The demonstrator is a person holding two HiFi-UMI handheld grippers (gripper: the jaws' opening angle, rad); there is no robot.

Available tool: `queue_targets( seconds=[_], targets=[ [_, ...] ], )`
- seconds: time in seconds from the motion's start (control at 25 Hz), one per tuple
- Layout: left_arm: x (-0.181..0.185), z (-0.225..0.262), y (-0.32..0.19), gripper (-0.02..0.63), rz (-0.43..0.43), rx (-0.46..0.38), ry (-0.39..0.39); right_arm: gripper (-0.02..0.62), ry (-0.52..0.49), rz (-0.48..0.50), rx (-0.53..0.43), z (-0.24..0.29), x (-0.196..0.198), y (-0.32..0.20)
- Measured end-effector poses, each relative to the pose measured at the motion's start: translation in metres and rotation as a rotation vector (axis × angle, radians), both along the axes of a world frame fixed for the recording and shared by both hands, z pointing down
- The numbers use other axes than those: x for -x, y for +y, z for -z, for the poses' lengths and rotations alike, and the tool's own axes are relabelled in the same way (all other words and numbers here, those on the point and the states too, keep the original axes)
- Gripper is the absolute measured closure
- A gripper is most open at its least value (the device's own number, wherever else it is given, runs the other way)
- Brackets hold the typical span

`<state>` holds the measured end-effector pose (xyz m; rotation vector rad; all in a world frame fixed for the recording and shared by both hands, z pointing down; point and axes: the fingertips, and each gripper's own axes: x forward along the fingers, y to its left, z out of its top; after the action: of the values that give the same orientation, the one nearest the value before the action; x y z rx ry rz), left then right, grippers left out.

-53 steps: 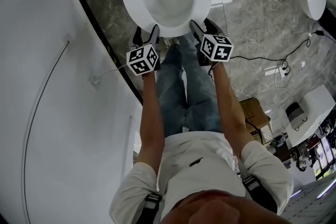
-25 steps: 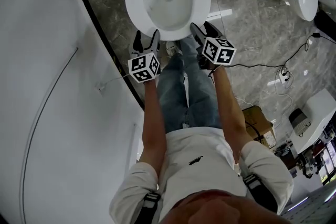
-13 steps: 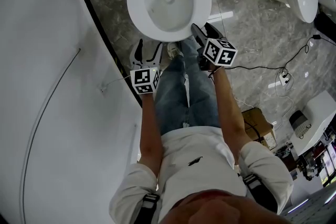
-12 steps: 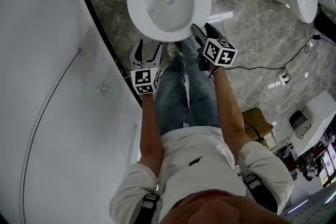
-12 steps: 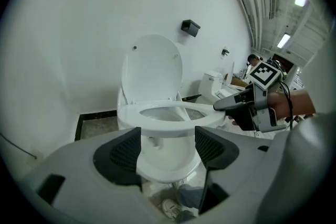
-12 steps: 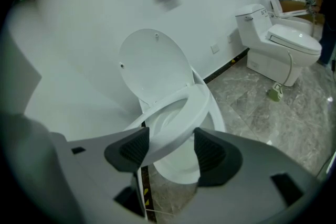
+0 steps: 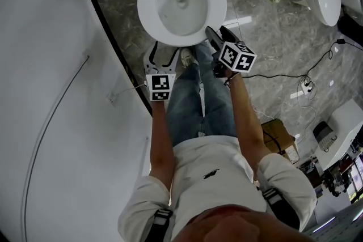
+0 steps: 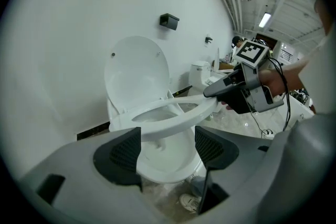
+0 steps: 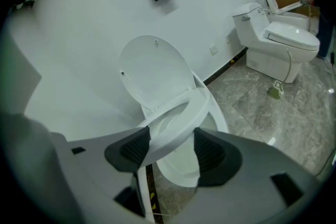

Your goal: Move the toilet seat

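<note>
– Seat (image 8: pixel 181 117): where is it?
– Part-raised and tilted above the bowl (image 8: pixel 168 168). Its far end sits below the upright lid (image 8: pixel 136 73).
– What holds it there?
– The right gripper (image 9: pixel 172 150). Its fingers are clamped on the seat's near rim, toward the right side.
– And the left gripper (image 8: pixel 167 150)?
– Its fingers are wide apart with nothing between them. It hangs by the bowl's near left edge, clear of the seat and pointing at it.
– Anything else close by?
– A shoe (image 7: pixel 186 56) shows on the floor (image 7: pixel 266 42) at the near side of the bowl. A second toilet (image 9: pixel 278 39) stands at the far right, by the same wall.
</note>
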<state>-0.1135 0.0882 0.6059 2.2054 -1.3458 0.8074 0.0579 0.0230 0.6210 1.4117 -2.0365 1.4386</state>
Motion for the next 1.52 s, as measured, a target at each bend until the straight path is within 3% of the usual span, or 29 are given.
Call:
queue_targets(
  seconds=[0.36,0.72,0.92,1.2,1.52],
  targets=[
    [0.0,-0.004,-0.005,0.282,0.044,-0.021,-0.088,0.313,-0.029,-0.019,-0.007,0.011,0.001,-0.006],
    [0.001,0.011,-0.018,0.284,0.063,-0.037,-0.091,0.311,-0.099,-0.053,-0.055,0.021,0.001,-0.013],
    [0.004,0.017,-0.024,0.285,0.098,-0.033,-0.07,0.311,-0.087,-0.046,-0.145,0.035,-0.003,-0.015],
    [0.005,0.038,-0.041,0.288,0.102,-0.062,-0.066,0.313,-0.044,0.042,-0.24,0.057,-0.005,-0.015],
    [0.008,0.049,-0.056,0.291,0.122,-0.071,-0.039,0.313,0.158,0.287,-0.354,0.067,0.008,-0.01]
  ],
)
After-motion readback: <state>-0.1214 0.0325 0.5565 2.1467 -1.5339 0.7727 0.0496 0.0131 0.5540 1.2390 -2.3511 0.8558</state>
